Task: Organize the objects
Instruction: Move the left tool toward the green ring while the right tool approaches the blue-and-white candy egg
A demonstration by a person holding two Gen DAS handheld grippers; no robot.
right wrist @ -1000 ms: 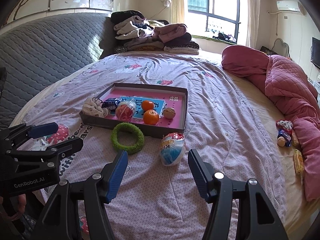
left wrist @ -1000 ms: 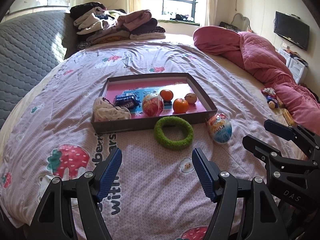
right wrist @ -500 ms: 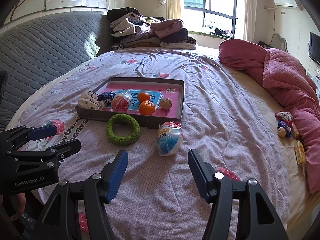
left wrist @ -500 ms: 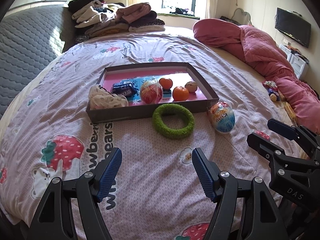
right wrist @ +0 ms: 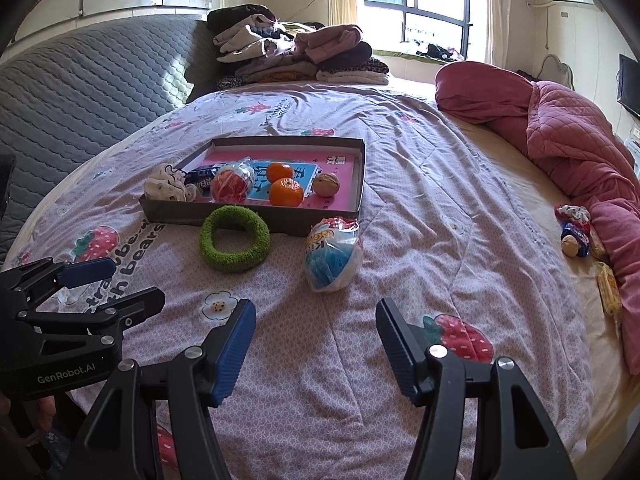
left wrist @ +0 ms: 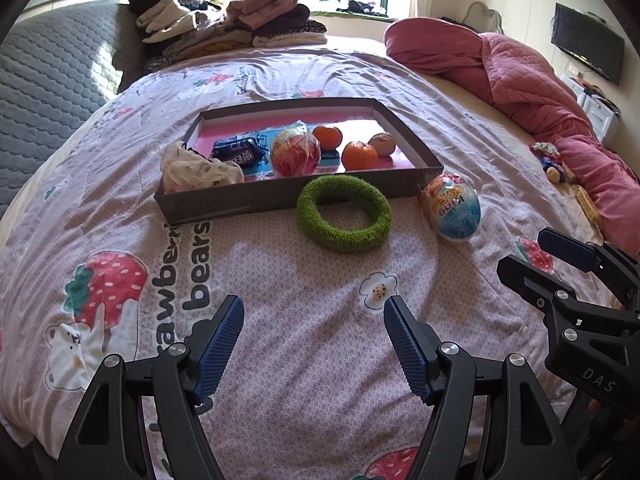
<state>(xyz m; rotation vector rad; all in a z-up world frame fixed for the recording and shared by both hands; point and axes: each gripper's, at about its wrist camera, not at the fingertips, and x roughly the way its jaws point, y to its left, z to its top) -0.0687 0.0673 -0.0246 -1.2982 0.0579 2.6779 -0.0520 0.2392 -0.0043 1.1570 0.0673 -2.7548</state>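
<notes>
On the strawberry-print bedspread (left wrist: 280,280), I see my left gripper (left wrist: 314,340) and right gripper (right wrist: 316,340) both spread wide, empty; the fuzzy green ring (right wrist: 235,244) touches the shallow grey cardboard tray (right wrist: 248,216), the blue-and-white foil egg (right wrist: 334,256) beside it.

Strong daylight is admitted through the window (right wrist: 416,4) at the far end, where the panes are blown out. Soft shadows are cast on the bedspread (left wrist: 304,280). Edges are bent and vignetted by fisheye distortion; focus is sharp.
</notes>
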